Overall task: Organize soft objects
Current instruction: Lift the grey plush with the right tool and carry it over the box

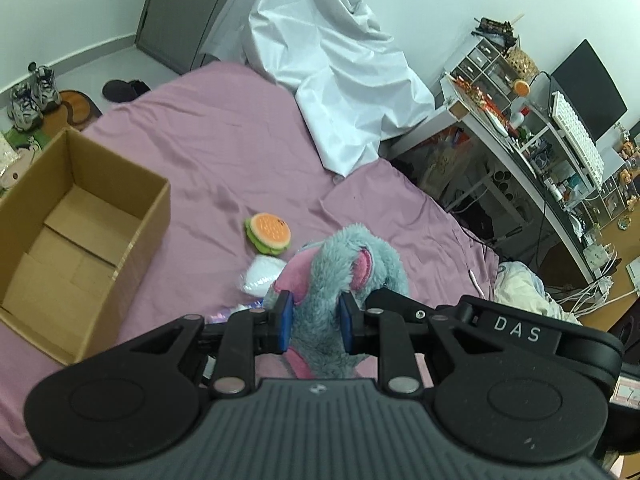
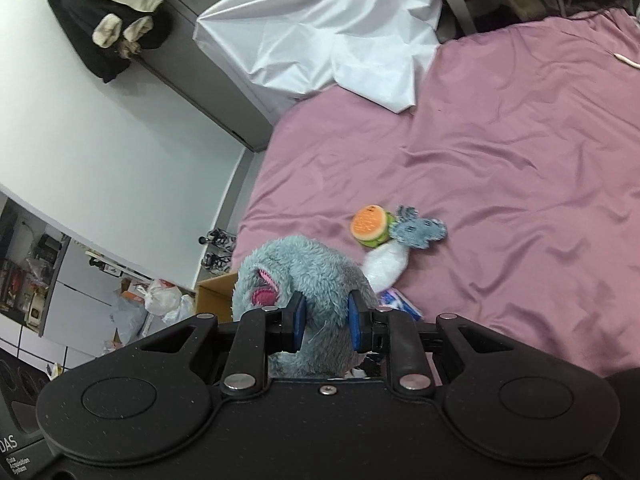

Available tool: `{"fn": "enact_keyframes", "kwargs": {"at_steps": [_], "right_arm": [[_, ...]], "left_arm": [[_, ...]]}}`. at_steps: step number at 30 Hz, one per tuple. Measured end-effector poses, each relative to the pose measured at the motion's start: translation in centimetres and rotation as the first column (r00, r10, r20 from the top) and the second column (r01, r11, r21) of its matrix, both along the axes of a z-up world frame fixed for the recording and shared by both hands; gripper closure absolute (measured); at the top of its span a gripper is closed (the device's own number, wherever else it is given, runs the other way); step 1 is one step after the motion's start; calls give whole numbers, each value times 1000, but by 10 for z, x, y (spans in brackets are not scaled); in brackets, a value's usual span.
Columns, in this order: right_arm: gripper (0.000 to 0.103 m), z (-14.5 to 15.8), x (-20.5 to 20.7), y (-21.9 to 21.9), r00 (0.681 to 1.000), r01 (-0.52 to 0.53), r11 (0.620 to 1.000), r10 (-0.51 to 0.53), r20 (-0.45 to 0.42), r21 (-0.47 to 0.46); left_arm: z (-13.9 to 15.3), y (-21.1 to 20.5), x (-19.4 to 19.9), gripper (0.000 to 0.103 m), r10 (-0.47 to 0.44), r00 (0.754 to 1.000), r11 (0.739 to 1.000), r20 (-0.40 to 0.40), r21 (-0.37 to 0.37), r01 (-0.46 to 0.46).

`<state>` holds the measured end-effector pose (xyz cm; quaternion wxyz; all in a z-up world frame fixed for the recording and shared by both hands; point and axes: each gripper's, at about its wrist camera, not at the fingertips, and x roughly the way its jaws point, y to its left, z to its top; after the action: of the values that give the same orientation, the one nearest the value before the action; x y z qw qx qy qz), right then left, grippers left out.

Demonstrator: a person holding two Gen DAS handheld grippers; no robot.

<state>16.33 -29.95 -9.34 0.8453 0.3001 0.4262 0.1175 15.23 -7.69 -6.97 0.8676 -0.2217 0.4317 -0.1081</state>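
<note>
I've got the bed (image 1: 224,152) spread pink below me, the cardboard box (image 1: 80,240) open on its left side, and the grey plush toy (image 1: 360,264) held over the bed right of that box. Left hand-held gripper (image 1: 316,322) and right hand-held gripper (image 2: 326,326) both pinch its fur. It looks light and squashy, so I'd grip deep in the body, not loose fluff.
</note>
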Motion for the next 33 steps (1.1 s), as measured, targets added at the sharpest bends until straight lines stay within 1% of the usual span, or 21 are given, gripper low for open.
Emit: {"fn": "enact_keyframes", "kwargs": {"at_steps": [5,17,22,33], "right_arm": [[81,7,1,15,999,-17,1000,18,38,-4],[81,8,14,52,995,-58,998,59,82,-18],[81,5,21,67,994,-67,997,69,90,-26],[81,-8,44,102,993,-89,995,93,72,-53]], "left_arm": [[6,16,0,80,21,999,1000,30,-7,-21],[4,55,10,80,68,997,997,46,-32,-67],[-2,69,18,80,81,996,996,46,-35,-79],[-22,103,39,80,126,992,990,27,-61,-124]]}}
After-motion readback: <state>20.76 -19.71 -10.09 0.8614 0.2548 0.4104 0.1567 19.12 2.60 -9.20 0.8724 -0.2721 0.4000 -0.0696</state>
